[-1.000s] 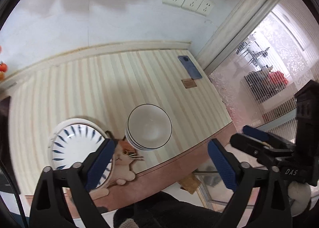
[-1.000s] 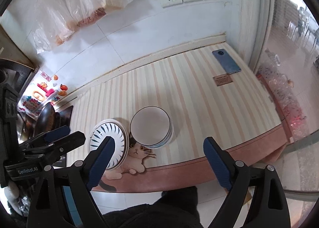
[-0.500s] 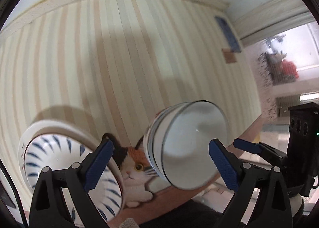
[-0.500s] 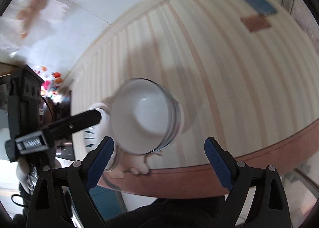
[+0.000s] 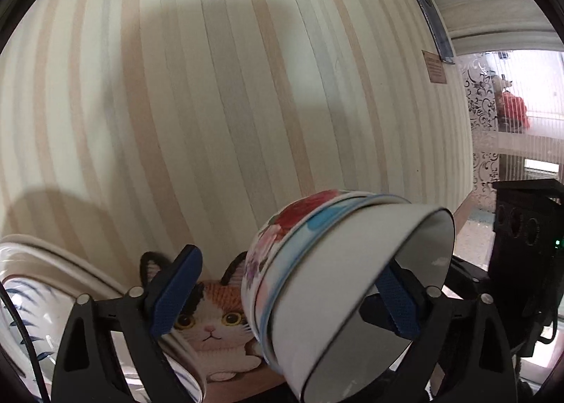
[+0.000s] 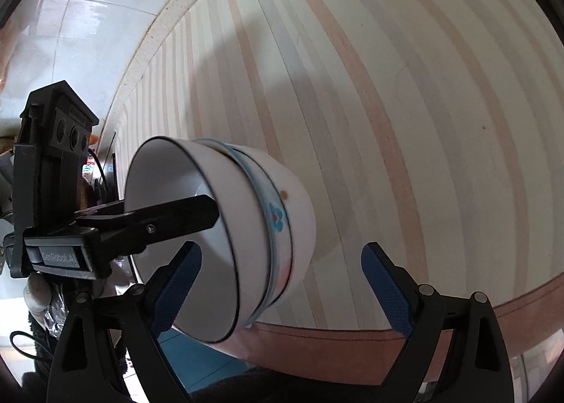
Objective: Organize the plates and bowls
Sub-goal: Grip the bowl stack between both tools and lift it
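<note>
Left wrist view: your left claw (image 5: pixel 282 292) is standing wide, jaws just closing slightly around the stacked bowls (image 5: pixel 338 283) on the striped table (image 5: pixel 211 103), pads not yet pressing. Your right claw (image 6: pixel 282 285) is gaping beside the stack, holding nothing.

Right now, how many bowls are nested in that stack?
3 visible: the plain white top bowl, a blue-banded middle bowl, and a floral bottom bowl. More could be hidden inside.

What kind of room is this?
Probably a home kitchen or dining corner: stacked bowls and a blue-patterned plate sit on a striped tablecloth beside a tiled wall.
</note>
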The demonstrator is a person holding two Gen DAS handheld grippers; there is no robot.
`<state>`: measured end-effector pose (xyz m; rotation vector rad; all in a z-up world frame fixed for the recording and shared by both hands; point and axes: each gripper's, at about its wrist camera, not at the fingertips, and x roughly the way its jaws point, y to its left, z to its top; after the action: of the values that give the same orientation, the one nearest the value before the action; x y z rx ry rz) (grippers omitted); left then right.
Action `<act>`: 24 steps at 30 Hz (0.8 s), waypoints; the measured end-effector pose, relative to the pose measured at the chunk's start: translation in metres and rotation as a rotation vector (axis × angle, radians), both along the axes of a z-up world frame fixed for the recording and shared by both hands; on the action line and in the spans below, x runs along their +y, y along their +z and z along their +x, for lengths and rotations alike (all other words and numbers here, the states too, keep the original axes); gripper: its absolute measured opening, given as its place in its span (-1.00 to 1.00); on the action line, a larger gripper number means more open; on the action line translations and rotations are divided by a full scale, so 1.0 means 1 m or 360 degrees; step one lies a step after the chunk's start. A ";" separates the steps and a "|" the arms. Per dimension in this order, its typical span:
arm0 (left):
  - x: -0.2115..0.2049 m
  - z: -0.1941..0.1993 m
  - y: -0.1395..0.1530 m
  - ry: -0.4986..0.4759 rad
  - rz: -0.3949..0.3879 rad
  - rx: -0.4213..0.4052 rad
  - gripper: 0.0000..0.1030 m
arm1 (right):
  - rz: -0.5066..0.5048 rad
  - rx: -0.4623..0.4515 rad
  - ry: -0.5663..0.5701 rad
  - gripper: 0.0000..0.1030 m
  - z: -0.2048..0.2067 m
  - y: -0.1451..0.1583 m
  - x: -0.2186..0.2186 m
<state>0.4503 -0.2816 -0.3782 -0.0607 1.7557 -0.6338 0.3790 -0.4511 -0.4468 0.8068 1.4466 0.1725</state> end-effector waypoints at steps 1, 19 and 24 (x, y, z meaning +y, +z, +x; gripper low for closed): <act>0.000 0.001 -0.001 0.0009 0.0005 0.0001 0.73 | 0.0012 0.0008 -0.0006 0.82 0.002 -0.003 0.000; 0.003 0.002 -0.003 0.0061 -0.0115 0.0023 0.24 | 0.0183 0.0062 -0.0052 0.31 0.029 -0.027 0.013; 0.008 0.001 -0.002 0.0088 -0.0114 0.0008 0.24 | 0.0235 0.0039 -0.0128 0.30 0.025 -0.029 0.011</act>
<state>0.4515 -0.2739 -0.3807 -0.1598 1.7300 -0.6566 0.4039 -0.4398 -0.4760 0.9893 1.4336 0.2107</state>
